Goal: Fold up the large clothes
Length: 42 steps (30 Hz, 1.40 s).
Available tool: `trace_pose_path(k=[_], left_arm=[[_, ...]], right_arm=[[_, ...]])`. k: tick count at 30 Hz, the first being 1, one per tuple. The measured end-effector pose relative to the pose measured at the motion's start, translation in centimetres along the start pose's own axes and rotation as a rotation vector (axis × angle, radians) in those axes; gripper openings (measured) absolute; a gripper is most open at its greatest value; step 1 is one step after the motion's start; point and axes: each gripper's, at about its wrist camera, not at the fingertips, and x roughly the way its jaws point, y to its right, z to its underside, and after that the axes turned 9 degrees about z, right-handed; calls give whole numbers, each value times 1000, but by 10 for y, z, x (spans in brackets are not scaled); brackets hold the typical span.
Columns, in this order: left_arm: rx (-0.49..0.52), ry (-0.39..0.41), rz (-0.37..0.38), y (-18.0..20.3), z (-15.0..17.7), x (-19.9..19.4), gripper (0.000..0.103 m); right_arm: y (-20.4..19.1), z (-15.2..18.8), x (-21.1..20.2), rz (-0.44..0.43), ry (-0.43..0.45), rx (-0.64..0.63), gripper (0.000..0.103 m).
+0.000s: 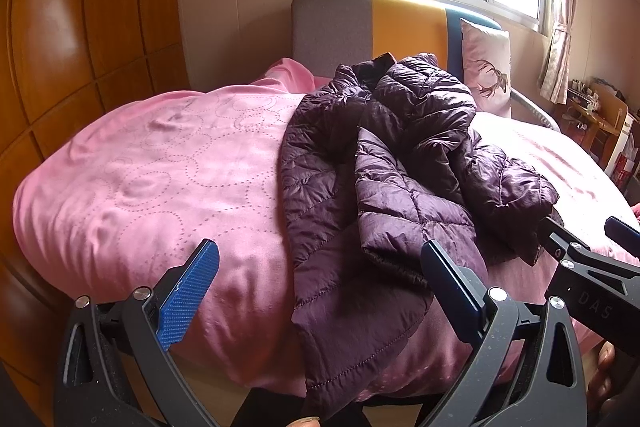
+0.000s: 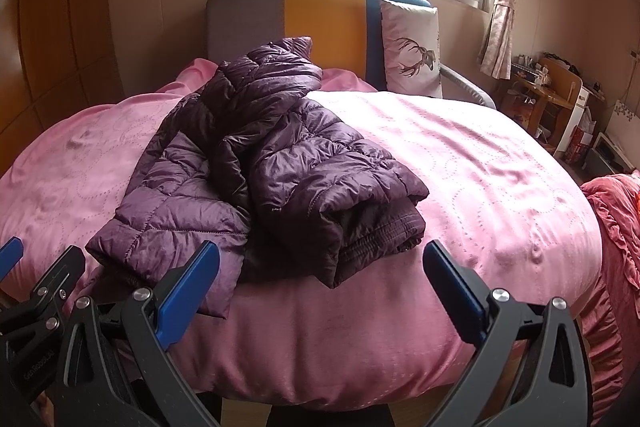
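A dark purple quilted puffer jacket (image 1: 384, 167) lies crumpled on the pink bedspread (image 1: 160, 179), its hem hanging over the near edge of the bed. In the right wrist view the jacket (image 2: 272, 167) sits left of centre, with a sleeve cuff bunched at the front. My left gripper (image 1: 320, 275) hovers open at the near bed edge, its right finger over the jacket's hem. My right gripper (image 2: 320, 275) is open too, just in front of the cuff, holding nothing. The right gripper (image 1: 580, 247) also shows at the far right of the left wrist view.
A grey, yellow and blue headboard (image 2: 320, 23) stands at the far end with a deer-print pillow (image 2: 412, 55) against it. A wooden wardrobe (image 1: 80, 27) lines the left. A cluttered desk (image 2: 552, 95) stands at the right, and a red ruffled cloth (image 2: 612, 227) lies by the bed's right side.
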Motion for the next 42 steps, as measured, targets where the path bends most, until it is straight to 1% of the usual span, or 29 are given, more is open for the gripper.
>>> trace_pose_path(k=[23, 32, 36, 39, 40, 42], left_arm=[[-2, -1, -1, 0, 1, 1, 100], [-10, -24, -6, -2, 5, 8, 100], [-16, -39, -7, -6, 5, 12, 100], [-13, -50, -1, -10, 6, 16, 100], [-11, -53, 12, -12, 6, 17, 100], [-16, -63, 75, -22, 5, 20, 100]], right_arm=[[-1, 1, 2, -2, -1, -4, 101], [0, 6, 10, -17, -23, -1, 101], [2, 6, 13, -50, -27, 7, 101], [4, 4, 13, -115, -19, 21, 101], [4, 4, 12, -145, -13, 22, 101], [1, 1, 7, -220, 9, 13, 101]])
